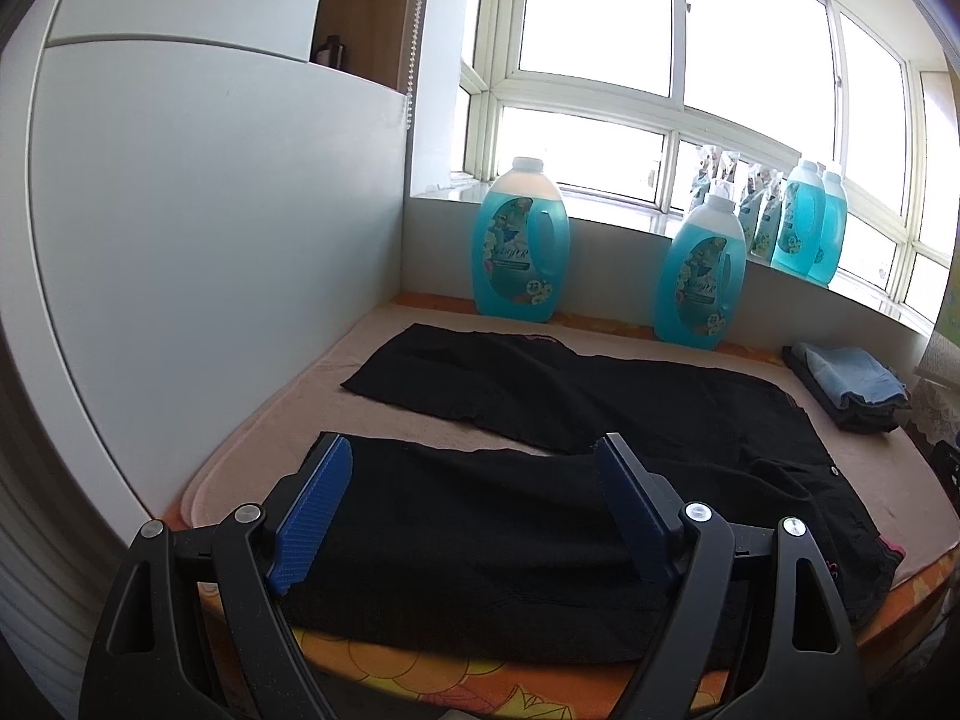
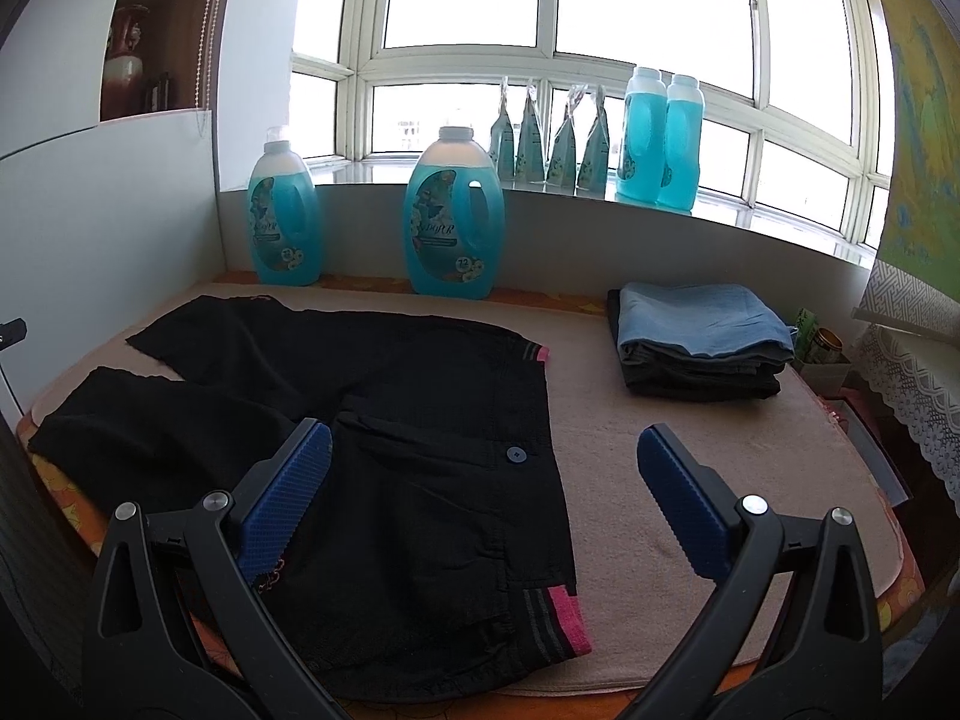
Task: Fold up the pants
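both tongs [image 1: 471, 465] [image 2: 483, 456] open, pants [image 2: 384, 420], folded stack [image 2: 702, 342]

The pants [image 2: 384, 408] lie spread flat on the mat [image 2: 690, 468], legs running off to the left and waistband to the right, with the left gripper [image 1: 474, 516] poised over the near leg and the right gripper [image 2: 486, 498] over the waistband end. Behind the pants two bottles [image 2: 453, 216] stand against the back wall, and up on the windowsill [image 2: 750, 222] behind them stand a row of pouches [image 2: 549, 144] with two more bottles [image 2: 660, 144] just to their right. Right of the pants, well apart from them, a stack of folded clothes [image 2: 702, 342] sits on the mat's far right corner.
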`<state>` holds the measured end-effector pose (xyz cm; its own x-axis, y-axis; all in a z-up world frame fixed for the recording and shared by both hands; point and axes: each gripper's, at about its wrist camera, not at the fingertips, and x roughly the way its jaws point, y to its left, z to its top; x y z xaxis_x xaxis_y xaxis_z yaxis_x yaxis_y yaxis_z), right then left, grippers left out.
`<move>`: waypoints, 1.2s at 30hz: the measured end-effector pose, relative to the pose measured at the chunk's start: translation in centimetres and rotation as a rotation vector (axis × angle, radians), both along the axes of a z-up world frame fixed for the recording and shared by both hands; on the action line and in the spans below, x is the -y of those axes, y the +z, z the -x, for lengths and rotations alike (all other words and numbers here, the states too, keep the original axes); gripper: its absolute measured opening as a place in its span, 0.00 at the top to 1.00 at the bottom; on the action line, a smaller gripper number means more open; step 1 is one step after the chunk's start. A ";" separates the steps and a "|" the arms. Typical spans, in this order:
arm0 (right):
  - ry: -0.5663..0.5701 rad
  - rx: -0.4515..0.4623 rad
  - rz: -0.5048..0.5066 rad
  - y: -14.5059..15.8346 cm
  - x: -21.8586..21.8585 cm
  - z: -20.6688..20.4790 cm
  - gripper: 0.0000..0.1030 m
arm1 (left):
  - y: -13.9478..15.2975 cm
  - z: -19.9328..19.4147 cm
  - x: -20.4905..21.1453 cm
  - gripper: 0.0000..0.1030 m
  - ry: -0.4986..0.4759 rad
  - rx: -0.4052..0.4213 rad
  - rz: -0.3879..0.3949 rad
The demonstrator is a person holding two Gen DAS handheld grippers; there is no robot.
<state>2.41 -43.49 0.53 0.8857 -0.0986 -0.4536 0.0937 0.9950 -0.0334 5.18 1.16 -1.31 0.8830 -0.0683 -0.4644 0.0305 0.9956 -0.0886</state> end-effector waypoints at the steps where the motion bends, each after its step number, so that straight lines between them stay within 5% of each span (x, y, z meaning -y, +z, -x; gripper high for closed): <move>1: 0.014 -0.002 0.002 0.0 0.0 -0.2 0.00 | -0.1 -0.2 -0.2 0.20 0.002 -0.003 -0.001; 4: 0.037 -0.005 0.033 -0.3 -0.2 -0.6 0.00 | -0.8 -1.0 -1.1 0.20 0.009 -0.024 -0.006; 14: 0.131 0.002 0.051 0.0 0.1 -2.5 0.00 | -1.9 -3.7 -3.6 0.45 0.004 -0.083 -0.006; 21: 0.190 -0.051 0.110 0.8 0.2 -4.7 0.00 | -1.4 -6.2 -4.6 0.46 -0.017 -0.098 -0.004; 28: 0.307 -0.135 0.136 -1.8 -1.2 -3.5 0.00 | -2.7 -6.3 -5.9 0.52 -0.012 -0.160 0.001; 36: 0.481 -0.266 0.102 -5.4 -4.0 -1.3 0.20 | -6.4 -6.0 -8.6 0.67 0.023 -0.282 0.055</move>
<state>3.71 -39.52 -4.85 0.6983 0.2334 -0.6767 -0.3952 0.9139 -0.0925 11.15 9.74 -7.71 0.7210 -0.0818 -0.6881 -0.0251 0.9893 -0.1439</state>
